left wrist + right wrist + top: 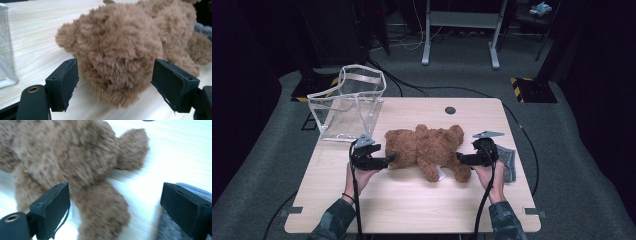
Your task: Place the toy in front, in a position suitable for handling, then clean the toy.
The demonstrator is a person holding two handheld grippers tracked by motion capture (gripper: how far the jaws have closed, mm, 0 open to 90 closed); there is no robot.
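**High view: bear lies between two open grippers**

High view shows the bear (427, 150), brown and plush, lying flat near the middle of the table (412, 210). Its head points to the person's left and its legs to the right. The left gripper (387, 160) sits at the head end, the right gripper (461, 159) at the leg end, so each hand faces one end of the toy. That layout suits a two-handed lift, since a soft, floppy thing sags if taken from one end alone.

In the left gripper view, the jaws stand wide apart on either side of the bear's head (117, 57). Neither pad presses the fur; the head sits between and just ahead of them. In the right gripper view, the jaws are likewise spread, with a leg (102, 212) lying between them and untouched. The frame is blurred, so fine contact is hard to judge, but a clear gap shows at both pads. Nothing is held by either gripper.

A clear bag (349, 102) stands at the far left corner of the table, its mouth open upward, well apart from the bear. It looks like the likely place for the toy. A grey cloth (508, 162) lies just beside the right hand, under the gripper's outer side, and plays no visible part.
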